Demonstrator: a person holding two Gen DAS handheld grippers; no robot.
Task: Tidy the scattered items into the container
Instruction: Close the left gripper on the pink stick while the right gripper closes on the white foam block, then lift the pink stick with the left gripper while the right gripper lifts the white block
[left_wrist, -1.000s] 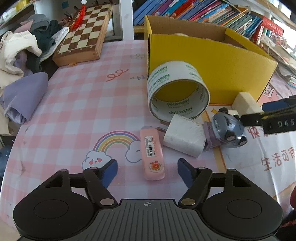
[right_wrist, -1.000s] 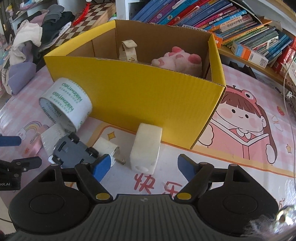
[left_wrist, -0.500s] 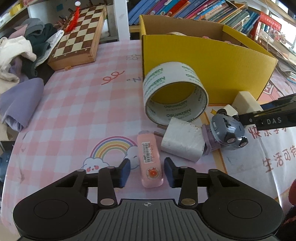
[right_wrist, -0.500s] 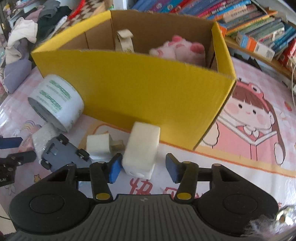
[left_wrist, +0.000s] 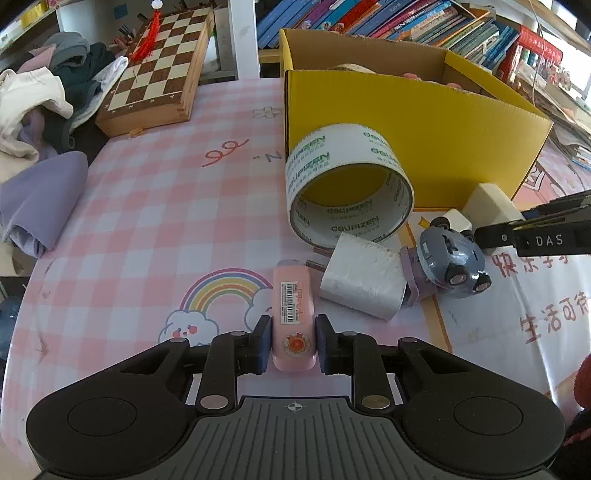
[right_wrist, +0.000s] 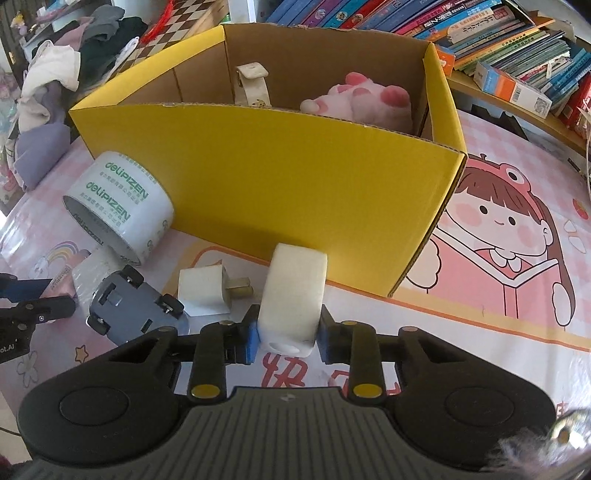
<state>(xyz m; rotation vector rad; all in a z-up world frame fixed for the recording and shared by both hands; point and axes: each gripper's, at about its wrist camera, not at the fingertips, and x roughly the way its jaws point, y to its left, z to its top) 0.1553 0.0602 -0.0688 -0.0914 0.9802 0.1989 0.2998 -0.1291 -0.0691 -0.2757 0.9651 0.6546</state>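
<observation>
My left gripper is shut on a pink eraser-like bar lying on the pink checked tablecloth. My right gripper is shut on a cream white block in front of the yellow cardboard box. The box holds a pink plush toy and a beige strap. A white tape roll leans by the box. A white charger, a grey toy car and a small white plug lie between the grippers.
A wooden chessboard and a pile of clothes lie at the far left. Bookshelves with books stand behind the box. A purple cloth sits at the table's left edge.
Both grippers moved forward and closed: the left fingers shut onto the pink bar, the right fingers shut onto the cream block.
</observation>
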